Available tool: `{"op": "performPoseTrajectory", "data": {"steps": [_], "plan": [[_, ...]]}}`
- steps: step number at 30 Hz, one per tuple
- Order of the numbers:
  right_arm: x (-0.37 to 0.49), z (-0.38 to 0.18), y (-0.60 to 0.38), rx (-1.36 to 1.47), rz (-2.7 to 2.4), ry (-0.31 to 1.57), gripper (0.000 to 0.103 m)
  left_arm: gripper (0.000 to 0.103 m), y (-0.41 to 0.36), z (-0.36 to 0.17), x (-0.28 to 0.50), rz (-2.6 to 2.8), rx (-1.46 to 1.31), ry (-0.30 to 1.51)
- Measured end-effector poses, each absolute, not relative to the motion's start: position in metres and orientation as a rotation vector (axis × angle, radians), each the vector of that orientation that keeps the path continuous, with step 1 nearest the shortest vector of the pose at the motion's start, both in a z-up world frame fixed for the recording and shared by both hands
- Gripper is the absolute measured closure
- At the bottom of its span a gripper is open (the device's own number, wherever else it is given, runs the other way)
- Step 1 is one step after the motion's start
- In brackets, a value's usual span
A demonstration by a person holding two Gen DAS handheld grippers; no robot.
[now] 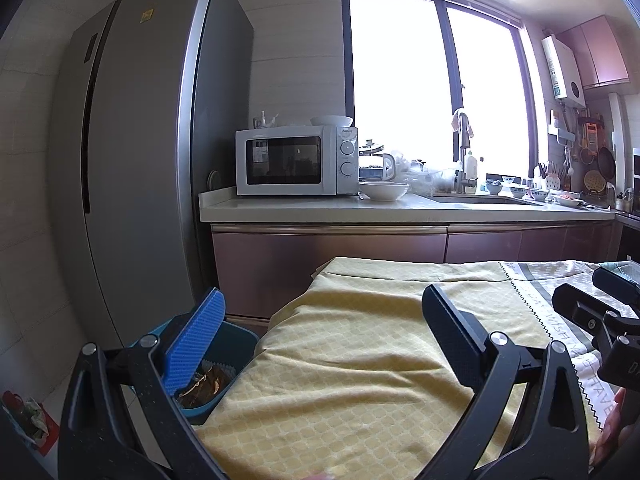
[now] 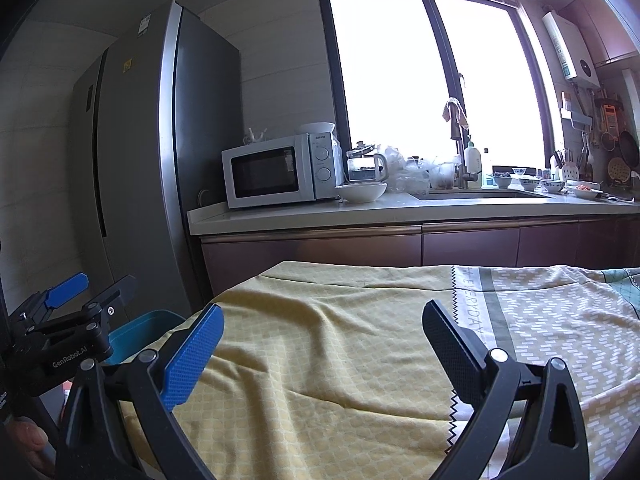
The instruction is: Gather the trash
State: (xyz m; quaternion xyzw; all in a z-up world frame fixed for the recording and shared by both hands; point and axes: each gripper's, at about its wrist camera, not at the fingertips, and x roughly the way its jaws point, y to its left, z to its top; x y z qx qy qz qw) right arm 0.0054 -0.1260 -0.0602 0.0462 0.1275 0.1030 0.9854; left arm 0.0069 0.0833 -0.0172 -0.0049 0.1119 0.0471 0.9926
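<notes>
A blue trash bin (image 1: 236, 344) stands on the floor at the left edge of the table, with brown scraps (image 1: 206, 386) inside; its rim also shows in the right wrist view (image 2: 136, 336). My left gripper (image 1: 320, 336) is open and empty above the yellow tablecloth (image 1: 340, 360), its blue finger over the bin. My right gripper (image 2: 322, 344) is open and empty above the same cloth (image 2: 320, 340). Each gripper shows in the other's view: the right one (image 1: 600, 312) at the right edge, the left one (image 2: 84, 300) at the left over the bin. No loose trash shows on the cloth.
A tall grey fridge (image 1: 132, 160) stands left behind the bin. A counter (image 1: 360, 210) behind the table holds a white microwave (image 1: 296, 160), a white bowl (image 1: 383, 191), a kettle, a sink and dishes. A red bag (image 1: 28, 420) lies on the floor at far left.
</notes>
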Motion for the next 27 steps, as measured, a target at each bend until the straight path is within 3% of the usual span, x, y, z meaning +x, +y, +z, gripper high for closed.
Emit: {"op": "performPoseTrajectory", "data": {"steps": [27], "plan": [[0.0111, -0.0592, -0.1301, 0.11, 0.209, 0.269, 0.007, 0.006, 0.0804, -0.0189, 0.008, 0.1, 0.002, 0.232]]}}
